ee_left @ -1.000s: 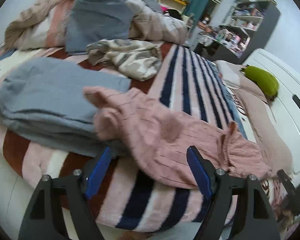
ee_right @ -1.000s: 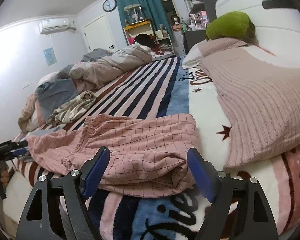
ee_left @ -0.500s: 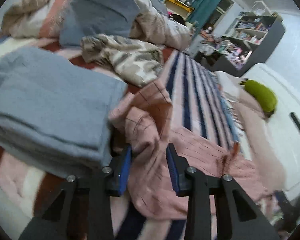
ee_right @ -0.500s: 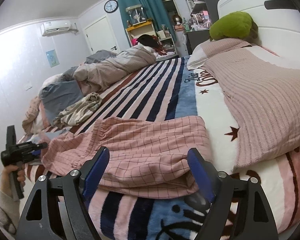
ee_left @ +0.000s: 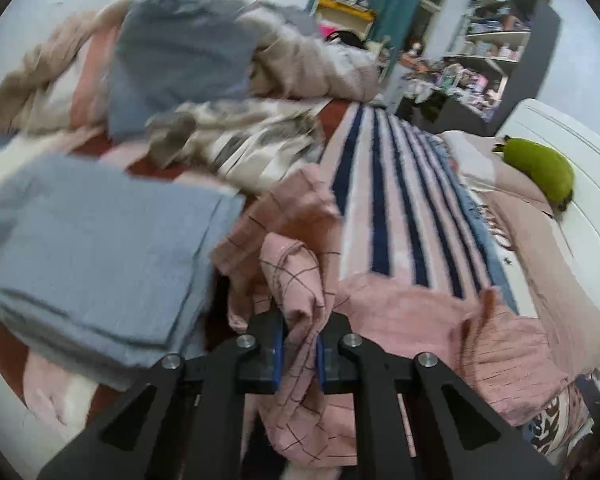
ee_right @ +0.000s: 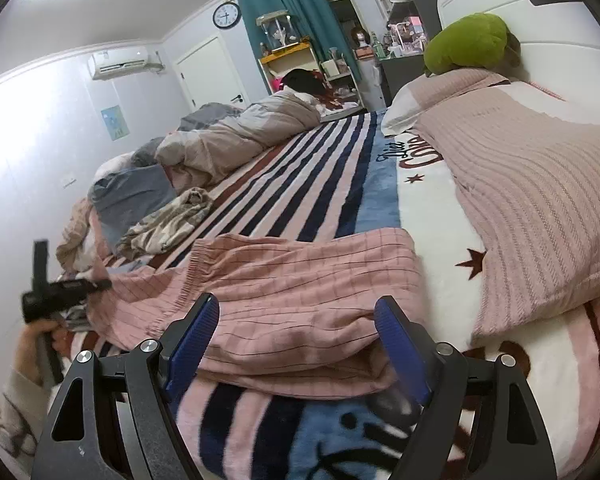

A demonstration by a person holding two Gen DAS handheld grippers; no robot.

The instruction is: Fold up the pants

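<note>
Pink checked pants (ee_right: pixel 300 300) lie across the striped bed blanket (ee_right: pixel 300 184). My left gripper (ee_left: pixel 299 350) is shut on the leg end of the pants (ee_left: pixel 296 280), bunched and lifted between its blue pads. It shows in the right wrist view (ee_right: pixel 66 288) at the far left, held by a hand. My right gripper (ee_right: pixel 296 344) is open and empty, its jaws wide apart just above the folded waist part of the pants.
A folded grey-blue garment (ee_left: pixel 92 248) lies left of the pants. A crumpled patterned garment (ee_left: pixel 244 148) and a heap of bedding (ee_left: pixel 188 60) lie beyond. A pink knit blanket (ee_right: pixel 532 216), a green plush toy (ee_right: pixel 468 44) and the white headboard (ee_right: pixel 560 12) are on the right.
My left gripper has closed tighter on the pant leg end and lifted it. My right gripper has stayed open over the waist part, shifting slightly.
</note>
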